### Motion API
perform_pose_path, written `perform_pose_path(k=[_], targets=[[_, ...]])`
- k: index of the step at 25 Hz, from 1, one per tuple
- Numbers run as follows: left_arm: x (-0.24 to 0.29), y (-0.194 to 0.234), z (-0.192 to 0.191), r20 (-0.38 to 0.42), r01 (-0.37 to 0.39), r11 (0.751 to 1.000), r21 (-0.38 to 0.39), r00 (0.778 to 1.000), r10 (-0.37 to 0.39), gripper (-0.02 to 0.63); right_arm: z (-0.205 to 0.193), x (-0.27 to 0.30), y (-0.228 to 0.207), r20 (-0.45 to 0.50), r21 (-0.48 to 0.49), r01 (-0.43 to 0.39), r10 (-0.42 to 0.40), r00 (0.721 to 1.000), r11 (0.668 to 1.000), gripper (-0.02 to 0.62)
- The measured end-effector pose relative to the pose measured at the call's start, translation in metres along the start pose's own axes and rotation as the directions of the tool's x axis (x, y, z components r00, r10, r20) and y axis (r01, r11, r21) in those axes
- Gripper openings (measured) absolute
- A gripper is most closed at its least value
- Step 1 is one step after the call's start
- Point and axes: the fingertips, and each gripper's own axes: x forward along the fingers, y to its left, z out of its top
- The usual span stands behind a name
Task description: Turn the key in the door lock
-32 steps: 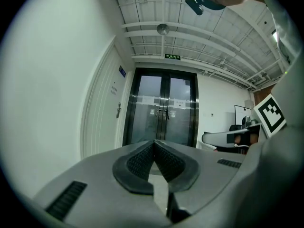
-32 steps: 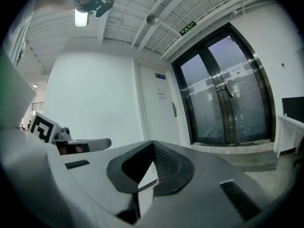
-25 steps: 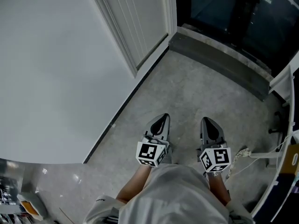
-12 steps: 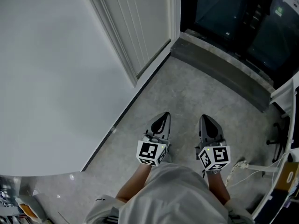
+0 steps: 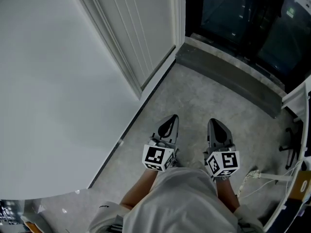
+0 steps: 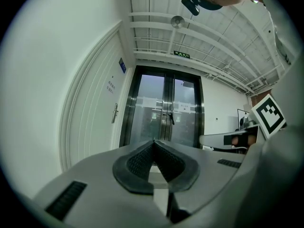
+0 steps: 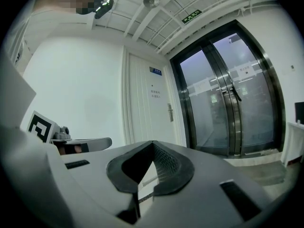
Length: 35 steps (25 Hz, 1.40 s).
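A white panelled door point(image 5: 141, 28) stands shut in the wall ahead and to the left. Its silver lever handle point(image 6: 114, 113) shows in the left gripper view, and the same handle point(image 7: 169, 112) in the right gripper view. Lock and key are too small to make out. My left gripper point(image 5: 172, 116) and right gripper point(image 5: 213, 121) are held side by side over the concrete floor, pointing level towards the doors. The left gripper point(image 6: 154, 141) and the right gripper point(image 7: 153, 142) are both shut with nothing between the pads.
Dark double glass doors point(image 5: 233, 13) stand to the right of the white door, behind a raised grey threshold point(image 5: 228, 76). A plain white wall point(image 5: 53, 81) runs along the left. White furniture point(image 5: 296, 96) and a loose cable point(image 5: 262, 176) lie at the right edge.
Both grippers have moved forward together across the floor towards the doors; the clutter at the lower left has slid out of view. Both stay shut.
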Motion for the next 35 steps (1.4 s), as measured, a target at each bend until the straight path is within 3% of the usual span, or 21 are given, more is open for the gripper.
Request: perform_pose_path(k=[11,20,26,35], targets=[[0.06,0.026,-0.013,-0.07,0.004,1.0,0.006,0.998,-0.004,0.009,-0.009,0.057,-0.033,-0.029,0.029,0.004,-0.003,1.0,1.0,0.0],[0.151,0.069,0.002,-0.032,-0.049,0.999,0.018,0.998,0.049,0.009,0.002,0.147,-0.082,-0.041,0.038,-0.032,0.034,0.999,0.999,0.0],[0.212,0.079,0.002,-0.064,-0.086,0.996,0.016,0.994,0.087,0.009,0.017,0.2,-0.12,-0.052,0.039,-0.086,0.088,0.995,0.995,0.001],[0.313,0.091,0.022,-0.013,-0.136,0.99,0.034,0.991,0.137,0.009,0.041,0.268,-0.196,-0.024,0.054,-0.126,0.128,0.992,0.991,0.0]])
